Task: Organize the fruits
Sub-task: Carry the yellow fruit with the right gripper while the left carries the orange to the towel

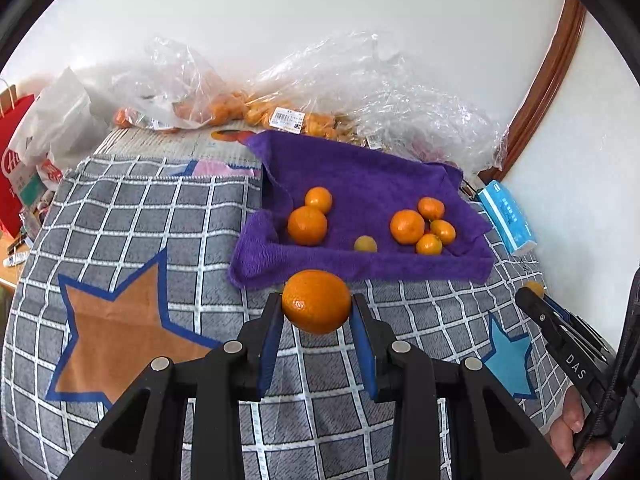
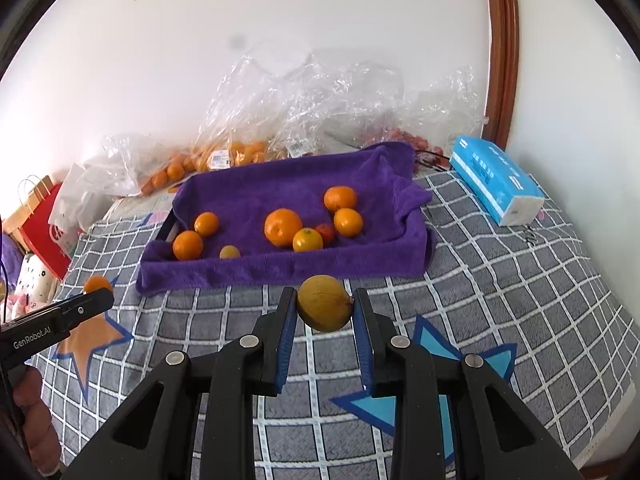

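My left gripper [image 1: 316, 304] is shut on a large orange [image 1: 316, 301] and holds it just in front of the purple-towel-lined tray [image 1: 360, 268]. My right gripper [image 2: 325, 305] is shut on a yellowish fruit [image 2: 325, 303], also just in front of the tray [image 2: 280, 270]. The tray holds several oranges [image 1: 307, 225] [image 2: 283, 227] and one small yellowish fruit [image 1: 365, 244] [image 2: 229, 252]. The right gripper shows at the right edge of the left wrist view [image 1: 534, 294]; the left gripper shows at the left edge of the right wrist view [image 2: 98, 294].
Clear plastic bags of oranges [image 1: 224, 108] [image 2: 240, 152] lie behind the tray against the wall. A blue tissue pack [image 1: 506, 216] [image 2: 496, 180] lies right of the tray. A red paper bag [image 1: 12, 160] stands at far left. A grey checked cloth [image 1: 160, 240] covers the surface.
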`<state>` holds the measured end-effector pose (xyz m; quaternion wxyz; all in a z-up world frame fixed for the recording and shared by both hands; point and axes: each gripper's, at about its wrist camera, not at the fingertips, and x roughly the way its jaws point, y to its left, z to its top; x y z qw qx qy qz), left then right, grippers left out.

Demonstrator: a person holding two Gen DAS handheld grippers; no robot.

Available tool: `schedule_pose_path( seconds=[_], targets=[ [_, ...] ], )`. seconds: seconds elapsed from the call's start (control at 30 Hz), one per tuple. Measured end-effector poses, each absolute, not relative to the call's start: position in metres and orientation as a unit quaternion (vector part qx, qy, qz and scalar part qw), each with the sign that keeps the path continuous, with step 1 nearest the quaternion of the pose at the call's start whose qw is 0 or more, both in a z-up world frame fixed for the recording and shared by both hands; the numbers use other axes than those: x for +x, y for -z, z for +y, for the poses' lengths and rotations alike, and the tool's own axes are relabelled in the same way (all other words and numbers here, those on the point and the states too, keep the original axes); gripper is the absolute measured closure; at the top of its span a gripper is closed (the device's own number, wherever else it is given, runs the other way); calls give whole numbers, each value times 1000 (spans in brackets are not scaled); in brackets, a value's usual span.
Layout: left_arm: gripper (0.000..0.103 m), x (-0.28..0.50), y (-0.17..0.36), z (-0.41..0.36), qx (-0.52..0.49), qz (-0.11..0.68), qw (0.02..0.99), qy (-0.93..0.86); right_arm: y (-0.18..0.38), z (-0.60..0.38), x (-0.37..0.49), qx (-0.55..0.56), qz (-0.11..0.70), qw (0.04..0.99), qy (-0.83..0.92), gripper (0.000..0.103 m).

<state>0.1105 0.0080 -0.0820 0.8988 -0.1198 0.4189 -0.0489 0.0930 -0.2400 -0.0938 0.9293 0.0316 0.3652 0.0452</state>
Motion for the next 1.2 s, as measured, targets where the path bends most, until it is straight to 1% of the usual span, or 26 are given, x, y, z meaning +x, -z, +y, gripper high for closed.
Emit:
schedule_pose_path(
  seconds=[0.37, 0.63, 0.8, 1.2],
  targets=[
    [71, 151, 66, 9, -119, 406, 904, 55, 90, -237, 139, 25, 363, 931, -43, 75],
    [71, 191, 66, 11, -120, 405, 905, 56, 95, -244, 176, 22, 362, 931, -35, 75],
    [71, 212, 74, 8, -120, 415, 900, 54, 101, -254, 195, 26, 365, 930, -27, 75],
    [71, 248, 108, -33, -107, 442, 887, 74, 144, -253, 224, 35, 405, 912, -49, 75]
  ],
)
